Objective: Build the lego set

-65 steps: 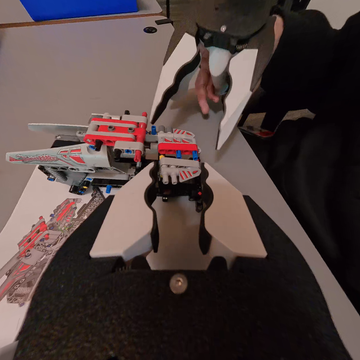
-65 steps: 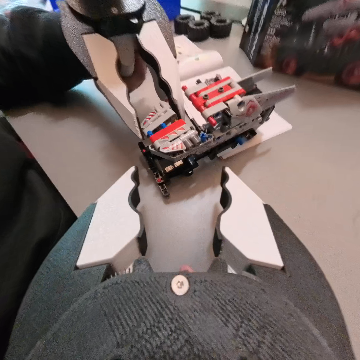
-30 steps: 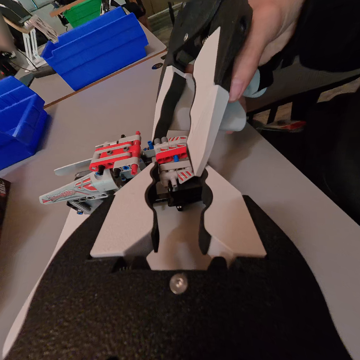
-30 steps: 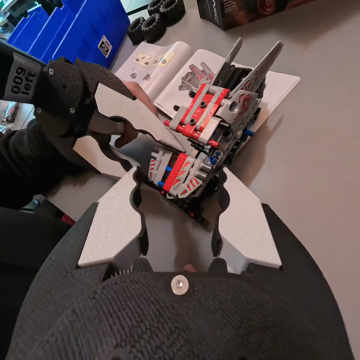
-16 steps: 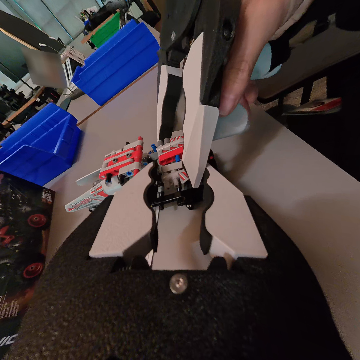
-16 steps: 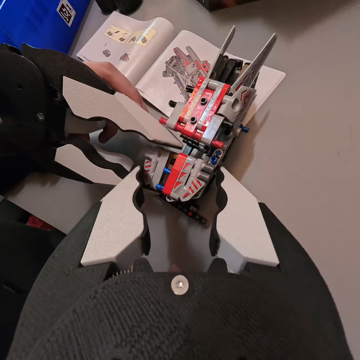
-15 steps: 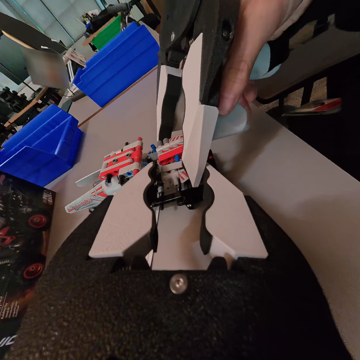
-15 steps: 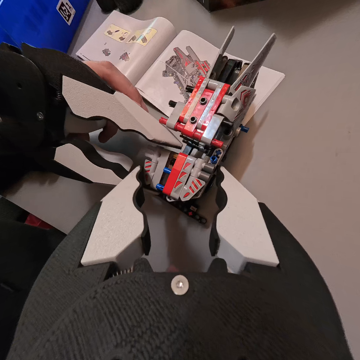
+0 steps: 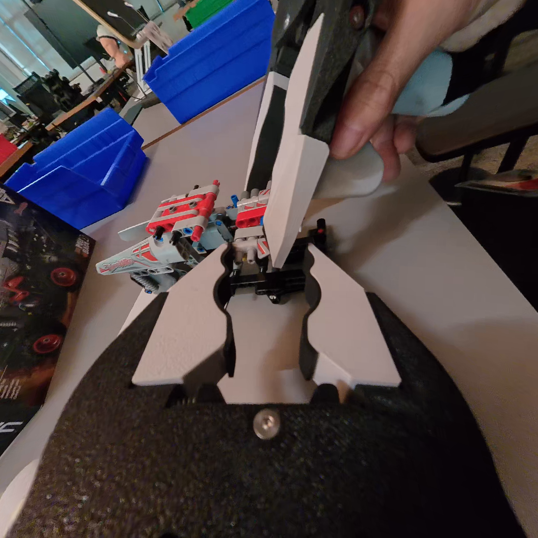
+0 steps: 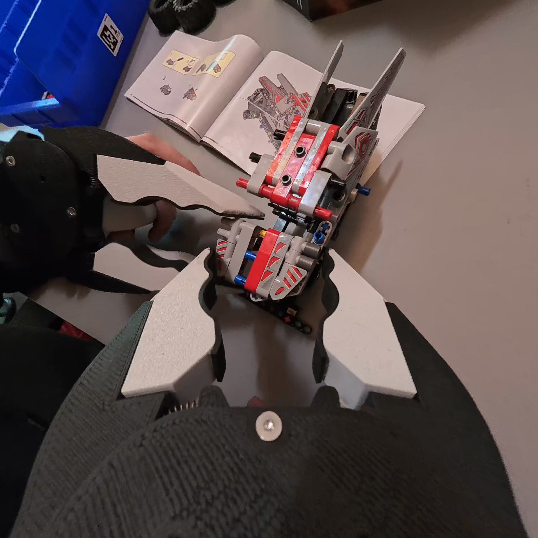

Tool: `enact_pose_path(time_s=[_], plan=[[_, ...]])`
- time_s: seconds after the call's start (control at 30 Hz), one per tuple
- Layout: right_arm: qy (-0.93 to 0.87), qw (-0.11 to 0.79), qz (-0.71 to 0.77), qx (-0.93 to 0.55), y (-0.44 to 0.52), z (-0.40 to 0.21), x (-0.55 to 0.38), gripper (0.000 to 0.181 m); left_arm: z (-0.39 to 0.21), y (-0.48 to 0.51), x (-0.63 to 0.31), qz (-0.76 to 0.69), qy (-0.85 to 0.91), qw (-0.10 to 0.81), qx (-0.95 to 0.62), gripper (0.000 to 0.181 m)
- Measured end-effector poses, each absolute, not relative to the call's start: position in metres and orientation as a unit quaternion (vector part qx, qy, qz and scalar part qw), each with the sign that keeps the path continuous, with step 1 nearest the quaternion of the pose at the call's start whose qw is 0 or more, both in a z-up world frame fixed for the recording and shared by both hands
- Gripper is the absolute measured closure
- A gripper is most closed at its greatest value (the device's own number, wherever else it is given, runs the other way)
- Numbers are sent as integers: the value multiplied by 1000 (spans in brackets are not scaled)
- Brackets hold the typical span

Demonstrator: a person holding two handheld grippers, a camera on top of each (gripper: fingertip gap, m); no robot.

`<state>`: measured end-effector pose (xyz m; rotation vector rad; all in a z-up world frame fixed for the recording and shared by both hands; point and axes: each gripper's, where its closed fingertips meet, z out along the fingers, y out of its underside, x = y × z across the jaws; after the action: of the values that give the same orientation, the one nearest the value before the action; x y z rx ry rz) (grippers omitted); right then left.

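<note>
The red, grey and black lego model (image 9: 186,209) lies on the grey table, its tail fins on the open instruction booklet (image 10: 203,72). In the right wrist view it points toward me (image 10: 297,163). My right gripper (image 10: 267,262) is open, and its fingers stand either side of the model's red and grey nose (image 10: 270,262). In the left wrist view it comes down from above (image 9: 262,221). My left gripper (image 9: 267,256) is open, with the black frame bar (image 9: 267,281) between its fingers. From the right wrist view it reaches in from the left (image 10: 224,238), and its upper fingertip (image 10: 256,214) is at the gap behind the nose.
Blue bins (image 9: 209,58) stand at the back and left (image 9: 81,171), and one shows in the right wrist view (image 10: 58,58). The dark set box (image 9: 29,291) lies at the left. Black tyres (image 10: 186,14) sit beyond the booklet. The table edge (image 9: 465,247) runs along the right. Less than 4 cm separates the two grippers' tips.
The right gripper has come down and closed in over the model's nose. The left gripper has dropped lower to the table. Both finger gaps look unchanged.
</note>
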<state>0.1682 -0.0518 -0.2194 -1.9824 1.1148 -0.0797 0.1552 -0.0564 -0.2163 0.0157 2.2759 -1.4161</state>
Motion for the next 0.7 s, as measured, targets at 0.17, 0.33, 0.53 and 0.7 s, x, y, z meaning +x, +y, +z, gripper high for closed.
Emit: enact_pose_path(time_s=[0.17,0.33,0.53,0.7], plan=[[440,416,-44,-795,-52,-220,169,109,-215,-56,159,-526,820,223,-18,146],[429,418,-58,-799,-52,-218,169,107,-215,-58,156,-547,820,165,-42,147],[416,405,-76,-811,-54,-218,168,108,-215,-60,158,-535,818,212,-1,146],[405,403,-91,-815,-54,-218,168,109,-215,-58,159,-533,818,217,-3,136]])
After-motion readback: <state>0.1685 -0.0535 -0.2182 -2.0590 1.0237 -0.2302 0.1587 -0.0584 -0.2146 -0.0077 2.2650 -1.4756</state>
